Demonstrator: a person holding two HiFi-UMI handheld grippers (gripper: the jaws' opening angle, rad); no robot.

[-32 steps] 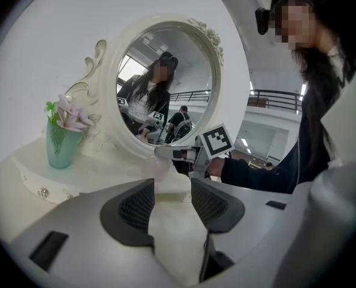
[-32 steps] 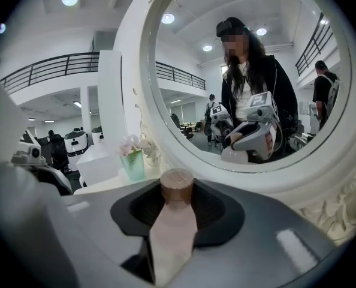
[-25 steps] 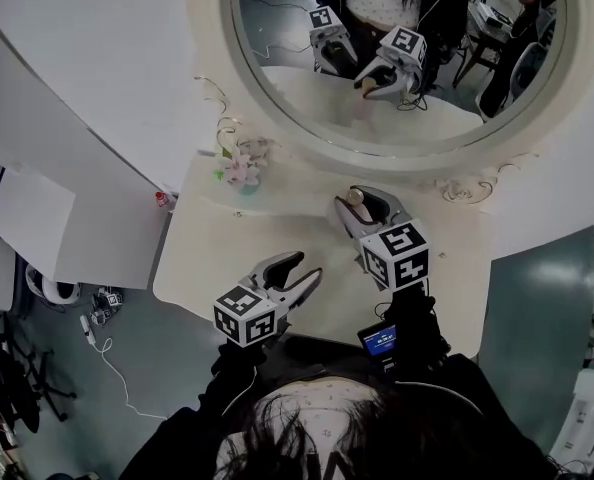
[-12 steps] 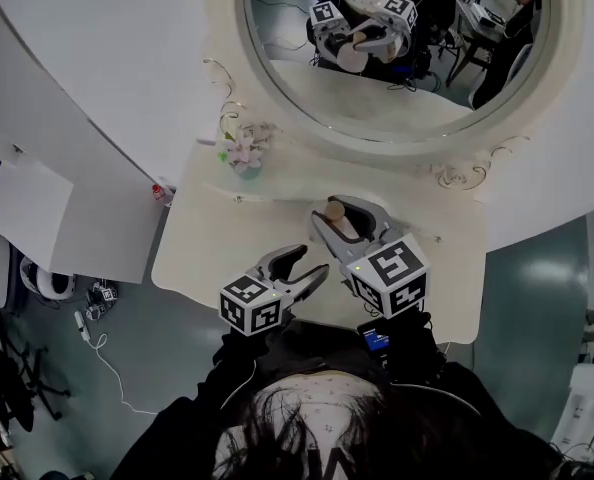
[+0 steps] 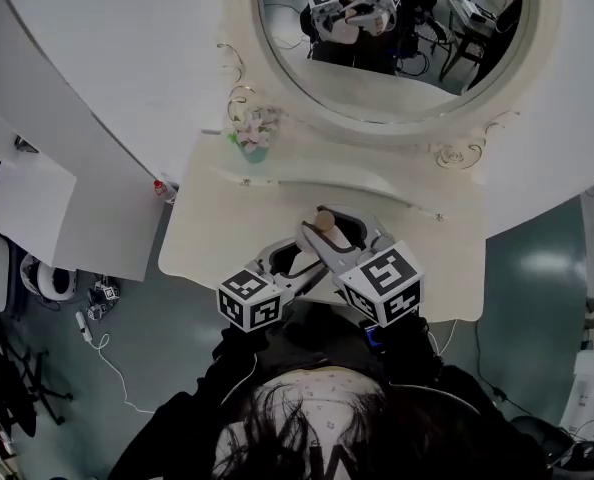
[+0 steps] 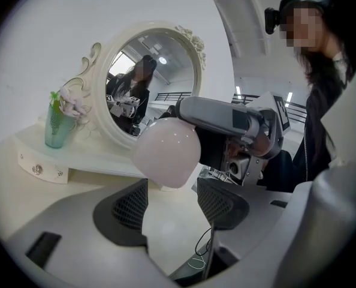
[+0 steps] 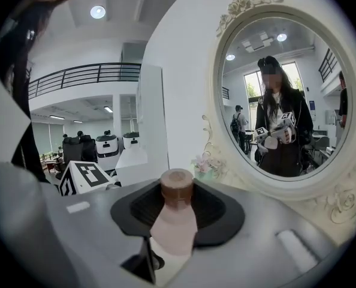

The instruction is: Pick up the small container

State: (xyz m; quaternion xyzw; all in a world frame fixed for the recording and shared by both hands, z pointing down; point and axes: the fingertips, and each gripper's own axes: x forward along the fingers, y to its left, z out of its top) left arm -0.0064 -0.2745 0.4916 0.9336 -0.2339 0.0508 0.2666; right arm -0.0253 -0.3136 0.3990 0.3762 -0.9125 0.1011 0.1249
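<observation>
The small container (image 5: 324, 222) is a pale pink bottle with a brown cap (image 7: 177, 188). My right gripper (image 5: 335, 225) is shut on it and holds it above the white vanity table (image 5: 209, 236), cap pointing away along the jaws. In the right gripper view the bottle body (image 7: 174, 225) sits squeezed between the dark pads. My left gripper (image 5: 295, 264) stands open just left of it. In the left gripper view the bottle's rounded pink bottom (image 6: 166, 152) hangs right in front of the open jaws, and the left gripper (image 6: 173, 204) does not touch it.
A round ornate mirror (image 5: 397, 78) stands at the back of the table and reflects both grippers. A green vase with pink flowers (image 5: 254, 133) sits on the raised shelf at the back left. Left of the table, white equipment and a cable lie on the floor (image 5: 97, 343).
Both grippers have drawn back toward the table's near edge. The right gripper carried the bottle leftward until it came up against the left gripper's open jaws.
</observation>
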